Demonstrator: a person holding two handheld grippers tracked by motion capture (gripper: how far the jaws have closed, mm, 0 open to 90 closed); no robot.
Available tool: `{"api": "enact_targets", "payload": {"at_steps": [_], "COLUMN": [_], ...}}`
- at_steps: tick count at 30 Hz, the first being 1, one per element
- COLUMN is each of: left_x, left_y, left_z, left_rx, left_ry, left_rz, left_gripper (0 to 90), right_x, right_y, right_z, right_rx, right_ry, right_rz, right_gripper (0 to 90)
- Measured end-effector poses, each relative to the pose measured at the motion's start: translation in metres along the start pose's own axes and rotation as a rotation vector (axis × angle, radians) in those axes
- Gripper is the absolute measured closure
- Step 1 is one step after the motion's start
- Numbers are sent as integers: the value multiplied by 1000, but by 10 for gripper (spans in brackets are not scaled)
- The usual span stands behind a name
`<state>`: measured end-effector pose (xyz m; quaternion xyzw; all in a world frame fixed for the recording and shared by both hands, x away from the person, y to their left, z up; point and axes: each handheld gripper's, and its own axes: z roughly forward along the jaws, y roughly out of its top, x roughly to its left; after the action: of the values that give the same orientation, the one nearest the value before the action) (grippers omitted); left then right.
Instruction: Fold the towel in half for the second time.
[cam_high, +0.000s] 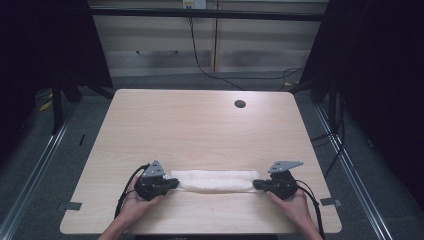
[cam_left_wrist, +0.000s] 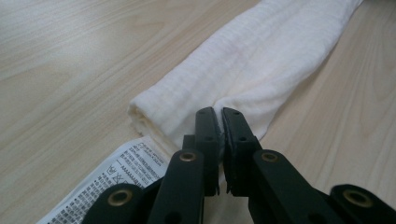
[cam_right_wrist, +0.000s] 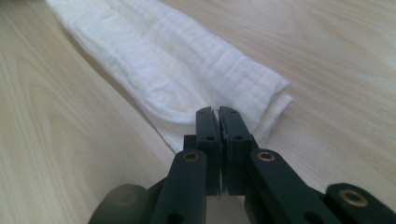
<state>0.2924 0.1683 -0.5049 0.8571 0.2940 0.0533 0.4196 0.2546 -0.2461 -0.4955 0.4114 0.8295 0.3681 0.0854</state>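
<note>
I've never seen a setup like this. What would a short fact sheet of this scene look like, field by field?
Surface: light wooden table with a round cable hole near its far edge
Item: white folded cloth, lying as a long strip across the near part of the table
Label: printed care tag at the cloth's left end
Left gripper: held in the person's left hand, jaws shut on the cloth's left end
Right gripper: held in the right hand, jaws shut on the cloth's right end
Background: pale cabinet behind the table
</note>
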Motion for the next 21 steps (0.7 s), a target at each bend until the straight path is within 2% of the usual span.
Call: {"api": "enact_targets", "payload": {"at_steps": [1, 4, 6, 8, 11, 13, 16, 17, 18, 20, 21], "left_x": [2, 4, 7, 11, 21, 23, 28, 30, 32, 29, 29], "left_y": [1, 3, 5, 6, 7, 9, 10, 10, 10, 11, 11], "left_z": [1, 3, 4, 6, 8, 9, 10, 11, 10, 8, 7], "left_rx": [-7, -2, -2, -7, -31, -31, -37, -50, -55, -49, -50], "left_ry": [-2, 12, 22, 29, 24, 47, 45, 19, 1, 11, 3], "left_rz": [-5, 14, 10, -6, -72, -58, -81, -130, -155, -130, -136], "left_gripper": [857, 857, 857, 857, 856, 856, 851, 841, 809, 797, 770], "right_x": [-1, -5, -8, -12, -16, -18, -23, -25, -27, -27, -25], "right_y": [1, 5, 8, 10, 17, 22, 27, 28, 28, 28, 28], "right_z": [1, 4, 7, 10, 16, 20, 26, 26, 26, 26, 25], "right_rx": [-1, -4, -10, -22, -20, -23, -33, -32, -36, -37, -35], "right_ry": [-20, -25, -28, -21, -30, -48, -41, -30, -17, -13, -14], "right_rz": [-4, 5, 10, 26, 26, 25, 42, 53, 57, 53, 46], "right_gripper": [879, 878, 878, 878, 877, 876, 872, 868, 865, 844, 819]}}
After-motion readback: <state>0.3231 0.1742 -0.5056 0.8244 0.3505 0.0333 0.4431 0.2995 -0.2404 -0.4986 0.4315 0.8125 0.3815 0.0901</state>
